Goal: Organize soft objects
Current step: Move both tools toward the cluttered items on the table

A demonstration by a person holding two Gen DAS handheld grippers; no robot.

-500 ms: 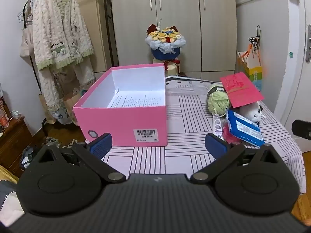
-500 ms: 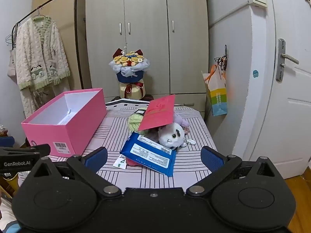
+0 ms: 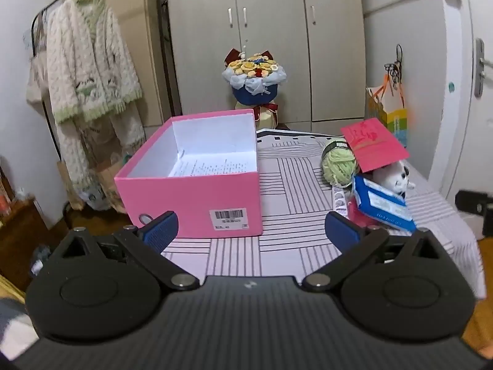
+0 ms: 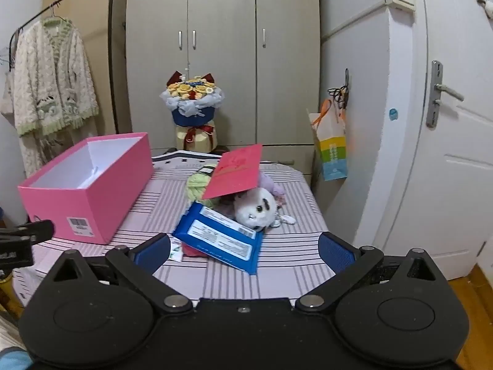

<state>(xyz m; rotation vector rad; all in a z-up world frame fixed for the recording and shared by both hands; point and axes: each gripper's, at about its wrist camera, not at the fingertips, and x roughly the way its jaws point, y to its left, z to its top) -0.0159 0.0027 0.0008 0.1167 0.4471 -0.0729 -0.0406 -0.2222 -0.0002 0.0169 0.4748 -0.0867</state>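
An open pink box [image 3: 197, 194] [image 4: 89, 191] stands on the left of a striped table [image 3: 295, 203] [image 4: 289, 256]. To its right lies a pile: a green yarn ball [image 3: 337, 163] [image 4: 197, 186], a red envelope [image 3: 374, 145] [image 4: 238, 172] leaning on top, a white plush toy [image 3: 396, 177] [image 4: 255, 208] and a blue packet [image 3: 382, 205] [image 4: 218, 237]. My left gripper [image 3: 251, 231] is open in front of the box, holding nothing. My right gripper [image 4: 245, 251] is open just short of the blue packet, also holding nothing.
A flower bouquet [image 3: 254, 83] [image 4: 192, 108] stands behind the table before grey wardrobe doors [image 3: 268, 40]. A knitted cardigan [image 3: 89, 71] hangs on a rack at left. A colourful paper bag [image 4: 331, 141] hangs on the wall beside a white door [image 4: 456, 138].
The left view has swung a little to the left and nearer, so the box and pile sit further right. The right view is almost unchanged. Both grippers stay open.
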